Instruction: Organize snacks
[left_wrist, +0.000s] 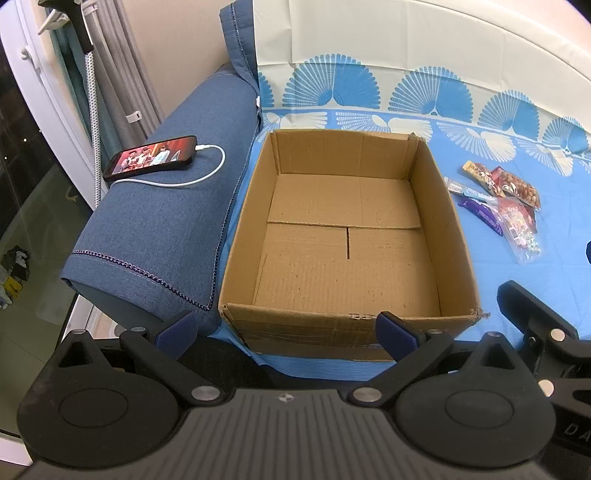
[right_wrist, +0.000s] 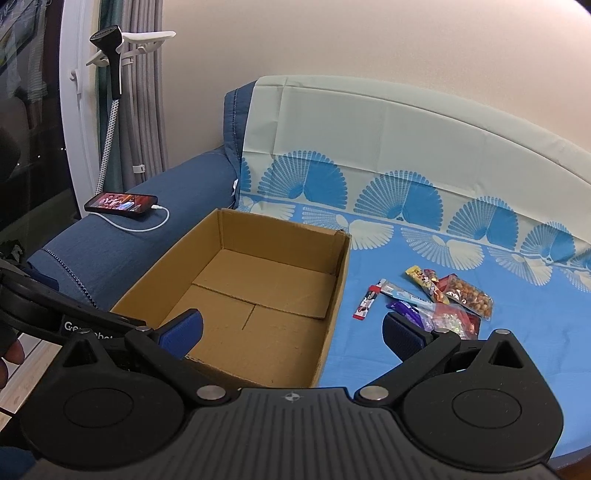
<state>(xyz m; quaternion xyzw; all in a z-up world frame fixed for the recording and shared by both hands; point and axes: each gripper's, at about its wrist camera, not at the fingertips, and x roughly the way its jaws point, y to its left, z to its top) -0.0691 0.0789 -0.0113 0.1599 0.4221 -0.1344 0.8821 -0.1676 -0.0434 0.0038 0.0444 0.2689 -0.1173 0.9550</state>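
Observation:
An open, empty cardboard box (left_wrist: 458, 236) (right_wrist: 338, 273) sits on the blue patterned sofa cover. A pile of snack packets (left_wrist: 506, 206) (right_wrist: 443, 299) lies on the cover to the right of the box: a bag of nuts (right_wrist: 467, 295), a purple packet (left_wrist: 482, 214), a light blue bar (right_wrist: 402, 294), and a small red stick packet (right_wrist: 365, 306) apart from the pile. My left gripper (left_wrist: 286, 328) is open and empty at the box's near wall. My right gripper (right_wrist: 291, 334) is open and empty over the box's near right corner, short of the snacks.
A phone (left_wrist: 151, 158) (right_wrist: 121, 203) with a white charging cable lies on the blue sofa armrest (left_wrist: 155, 229) left of the box. A garment steamer stand (right_wrist: 110, 74) and curtains are by the window at the far left. The other gripper's body (left_wrist: 535, 325) shows at the right edge.

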